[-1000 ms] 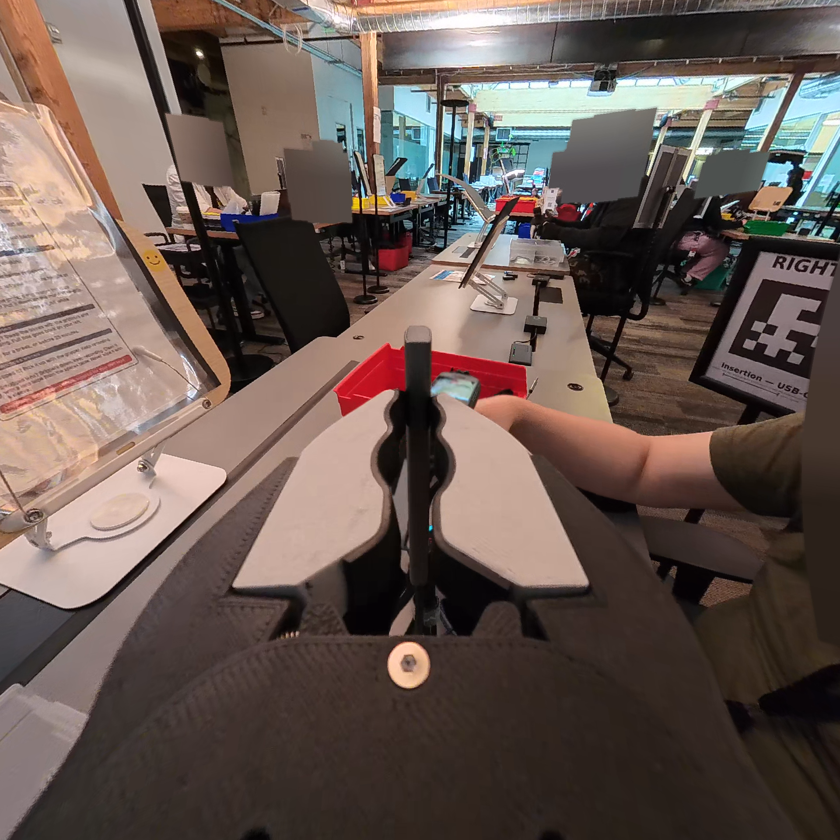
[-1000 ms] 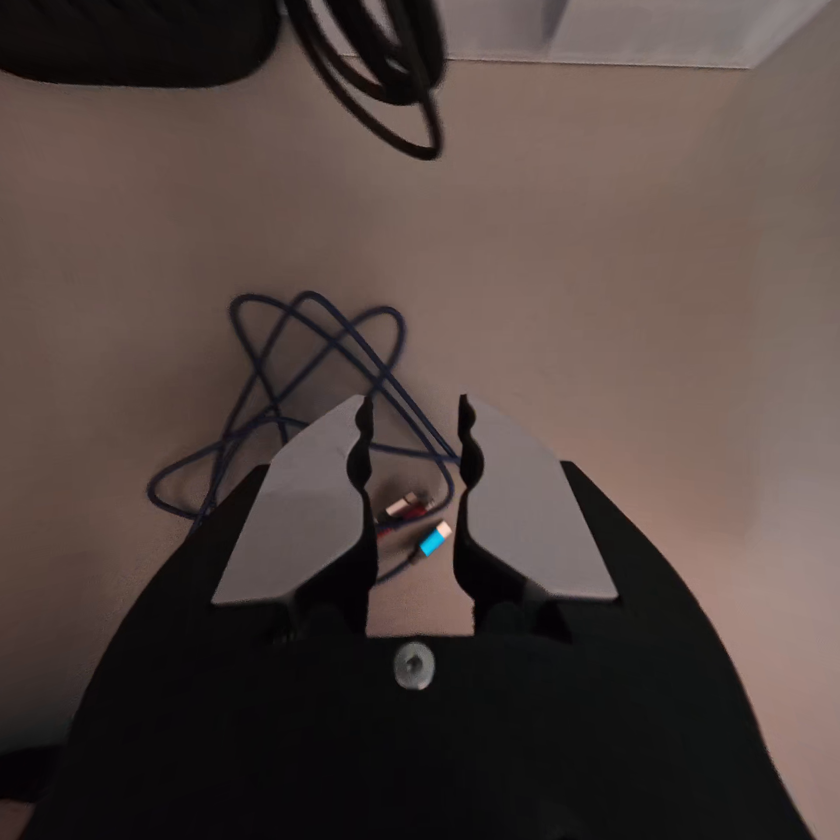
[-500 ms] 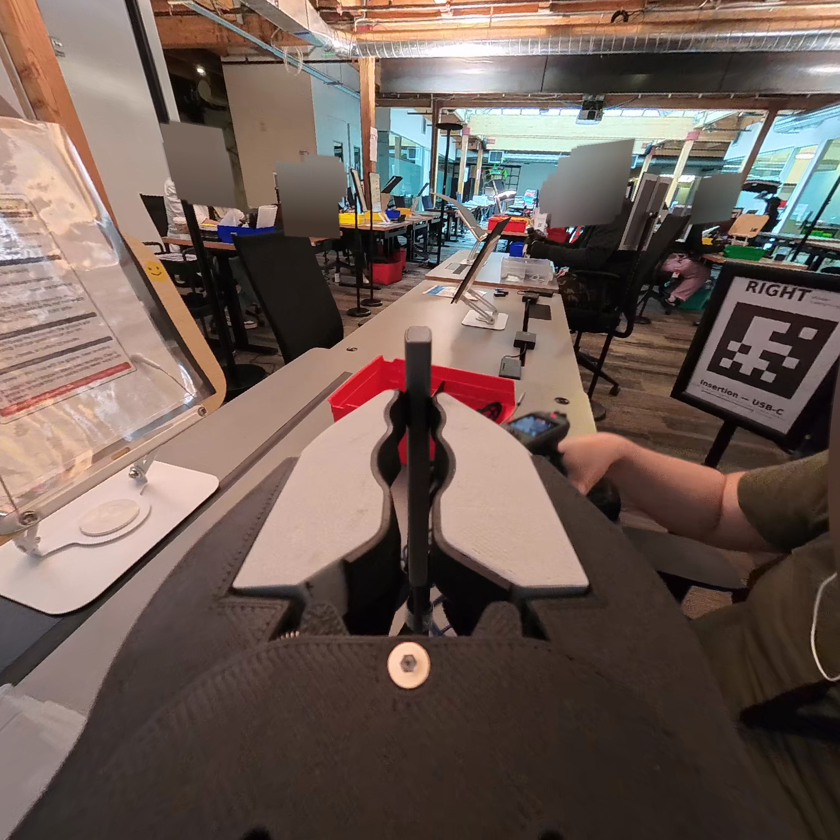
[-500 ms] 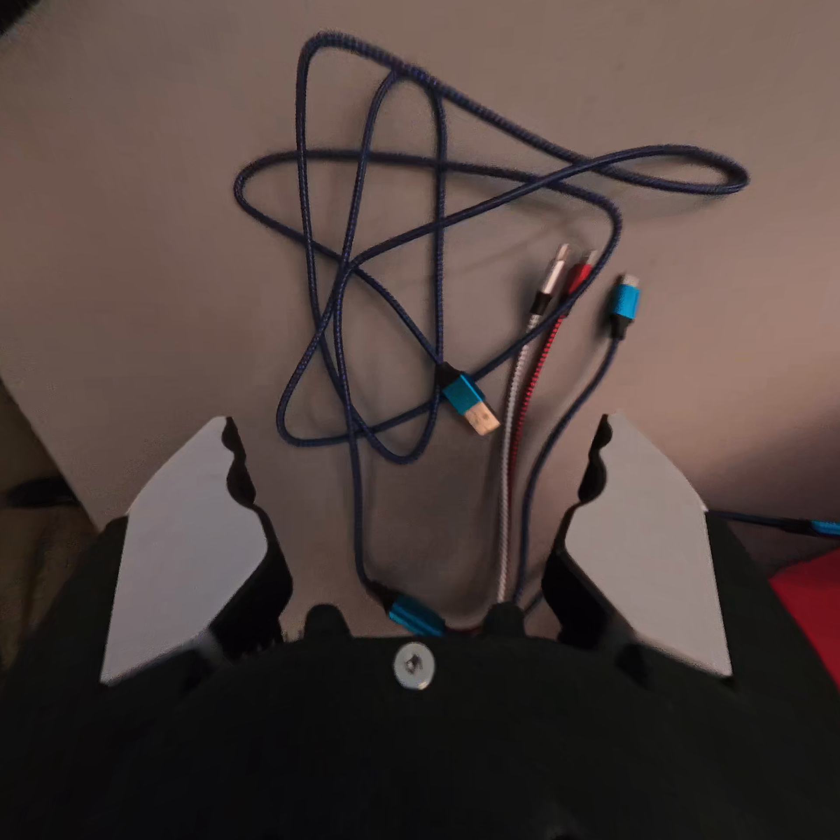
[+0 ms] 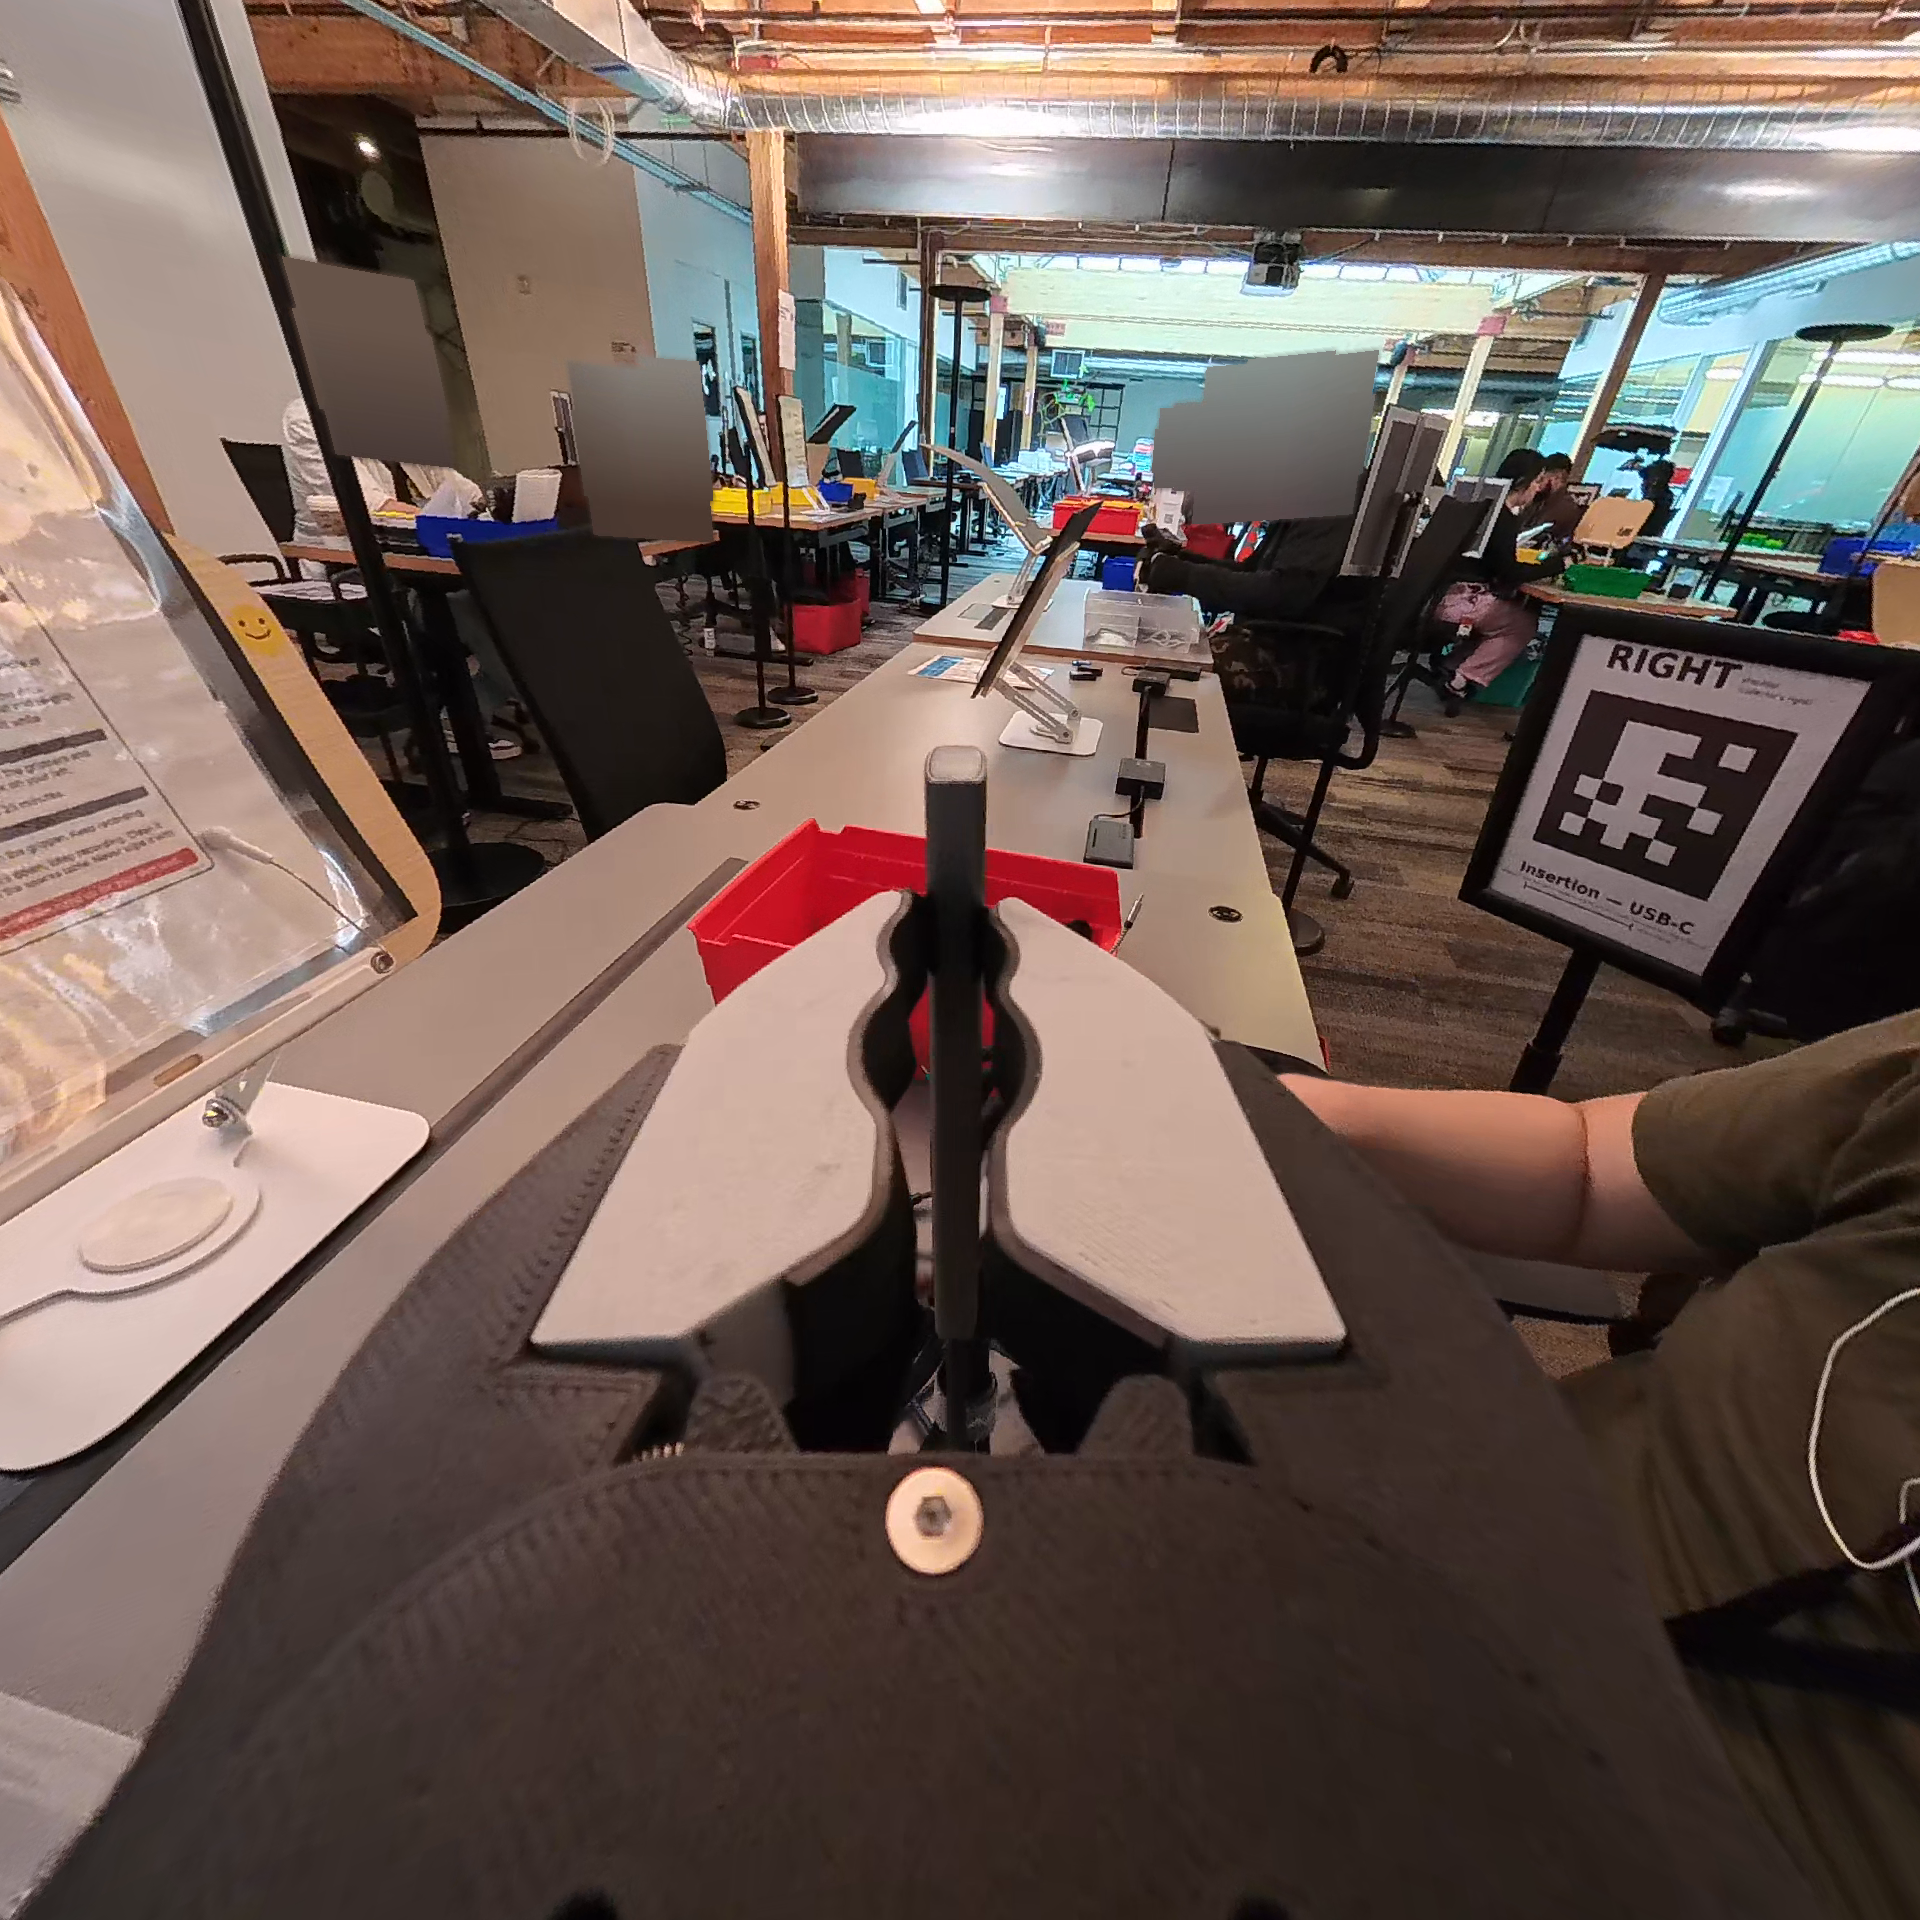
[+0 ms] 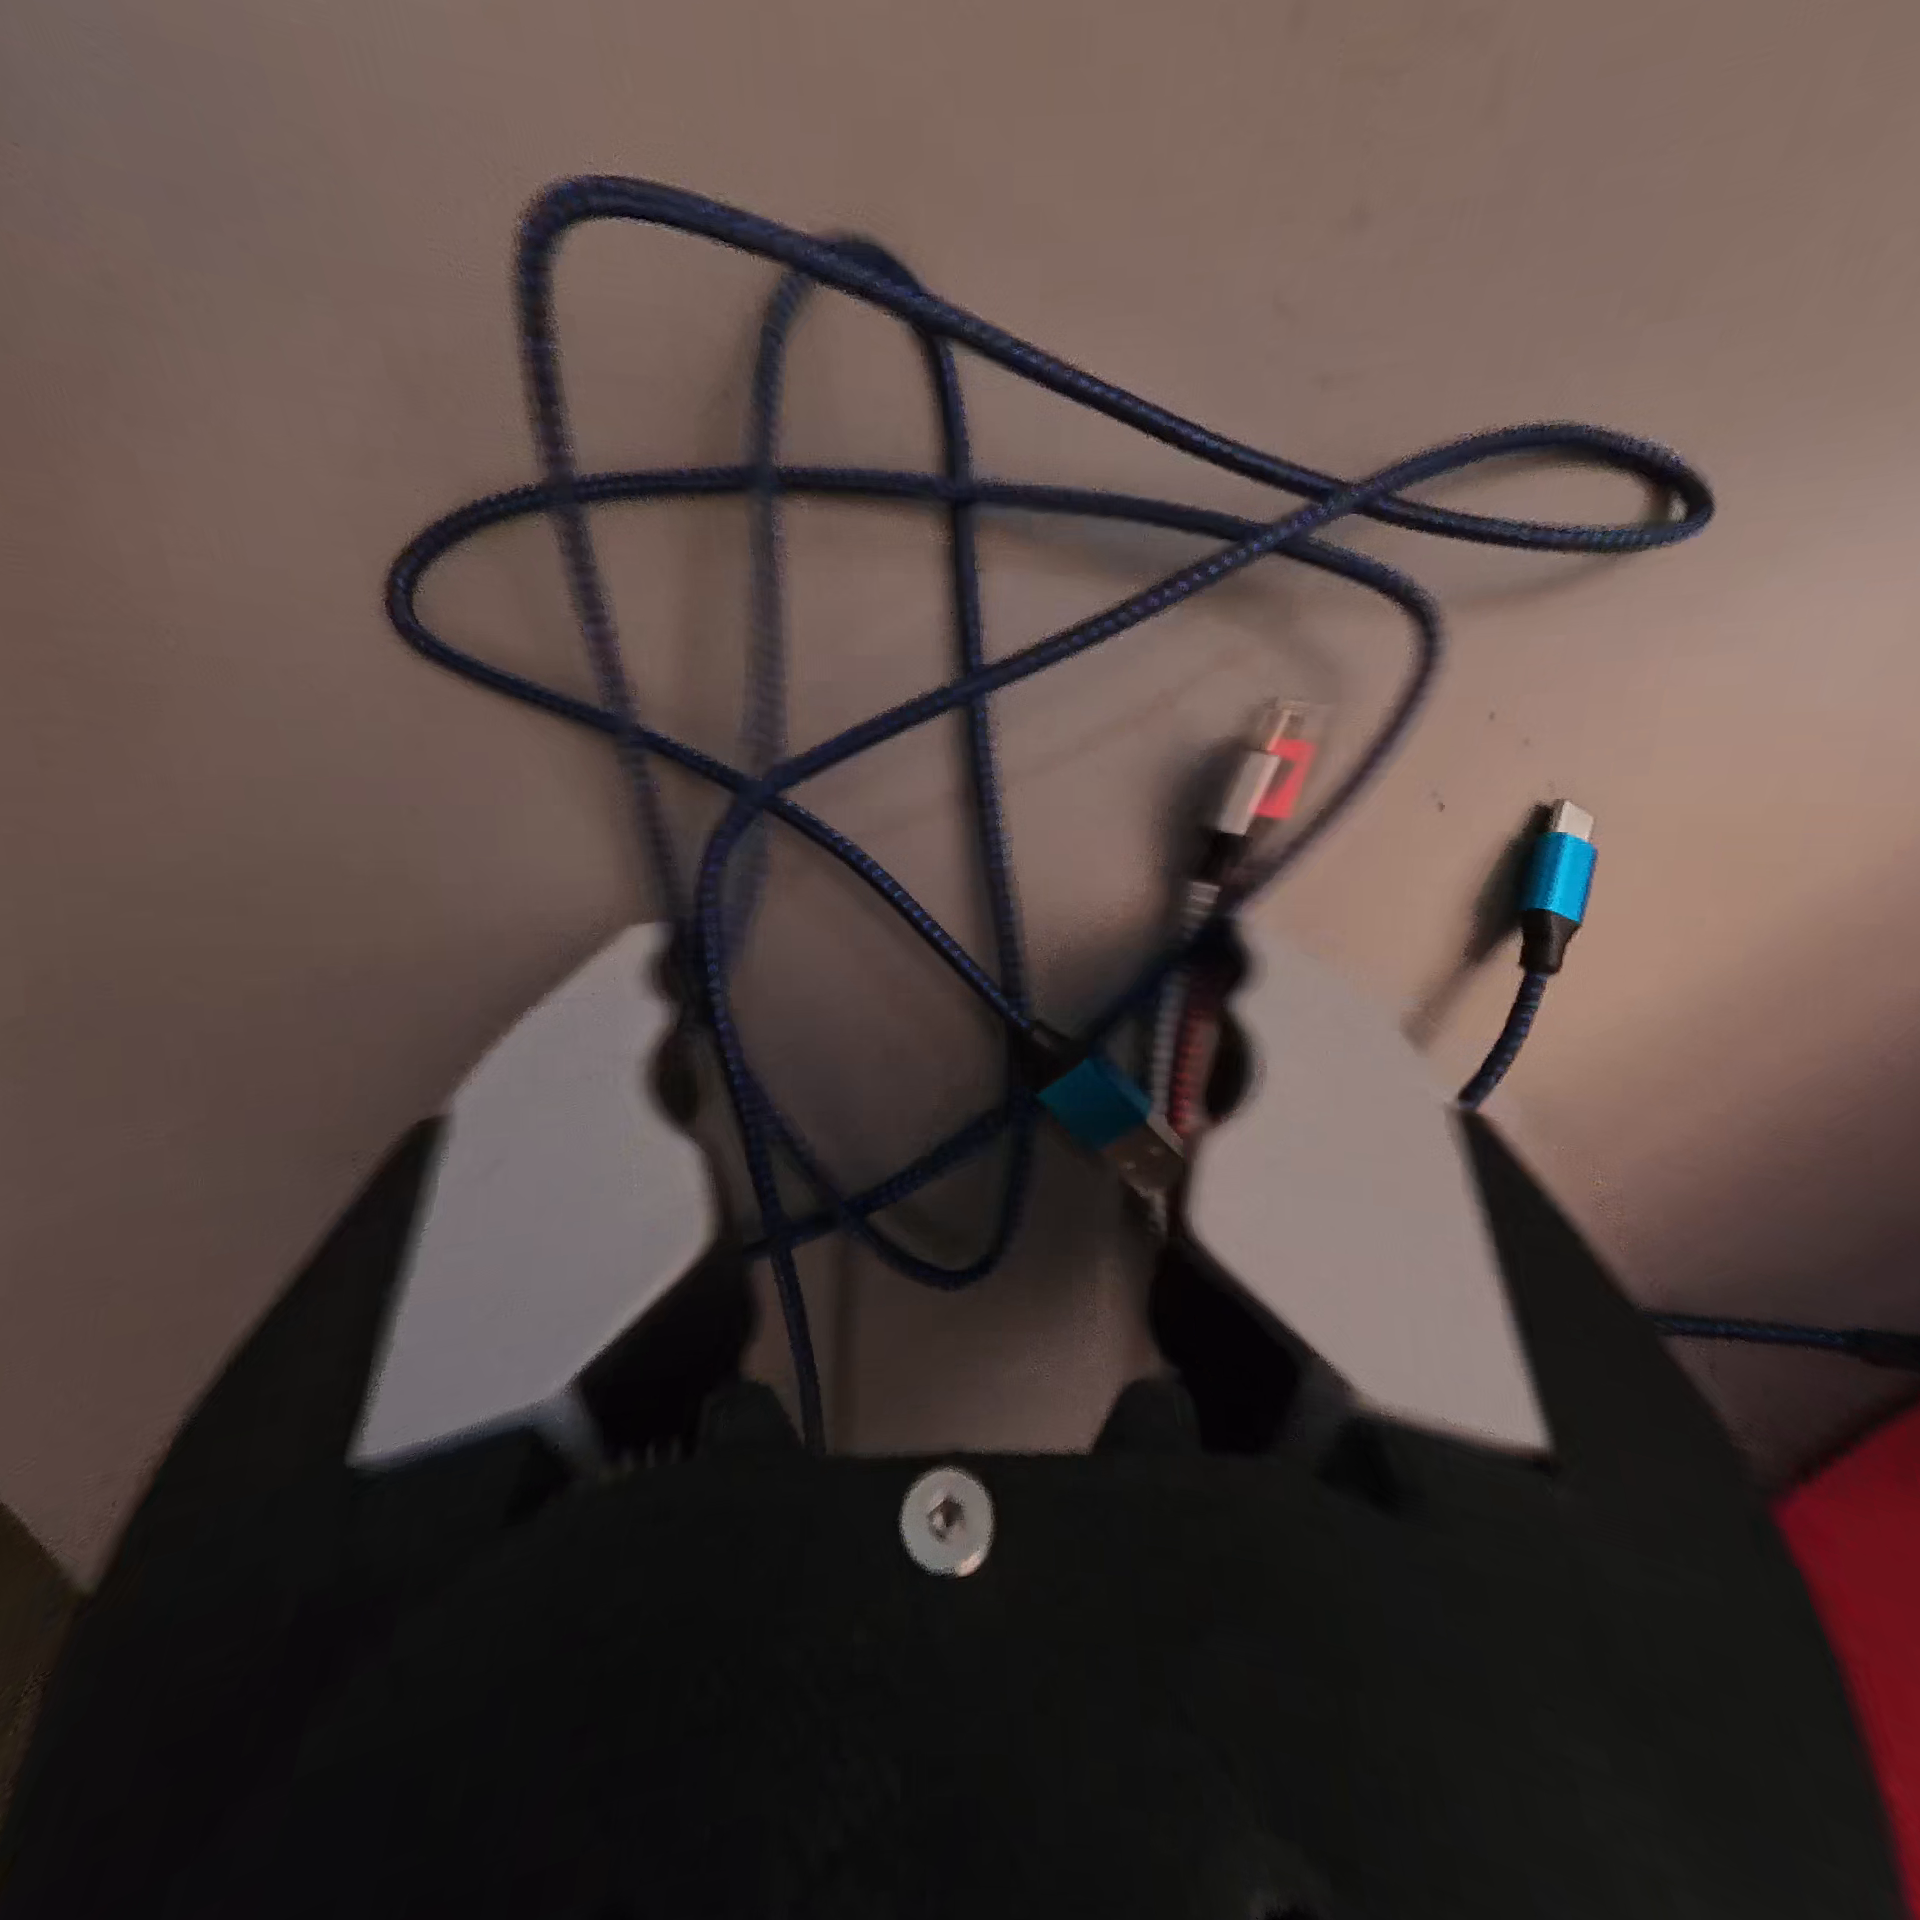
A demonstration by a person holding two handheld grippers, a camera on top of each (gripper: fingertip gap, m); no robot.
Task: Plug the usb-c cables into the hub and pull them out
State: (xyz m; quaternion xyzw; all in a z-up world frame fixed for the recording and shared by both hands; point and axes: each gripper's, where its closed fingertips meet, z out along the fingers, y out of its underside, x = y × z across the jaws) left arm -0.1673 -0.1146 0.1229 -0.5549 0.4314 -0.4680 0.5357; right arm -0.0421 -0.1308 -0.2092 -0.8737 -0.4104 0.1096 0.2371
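While clamped edge-on and upright: slim dark grey slab-shaped hub [image 5: 956, 831], pinched between the closed grey fingers of the left hand-held gripper [image 5: 956, 935]. Just behind, hiding part of the bench [image 5: 520, 997]: open red plastic bin [image 5: 810, 904]. To the left, clear acrylic notice stand [image 5: 125, 831] on a white base; to the right, black-framed marker sign [image 5: 1662, 800] and a bare forearm [image 5: 1455, 1164].

Seen from above, somewhat blurred: right hand-held gripper [image 6: 951, 956] with fingers apart, over loose loops of navy braided cable [image 6: 935, 488] on the grey bench top. Between the fingers, blue-sleeved flat plug [image 6: 1091, 1101]; beyond the right finger, white and red plugs [image 6: 1262, 790]; farther right and lying free, blue-sleeved usb-c plug [image 6: 1558, 873].

Behind, open workshop with desks and chairs.

Compared with half a second ago: right fingers narrower, closer to the cables; left grip unchanged.
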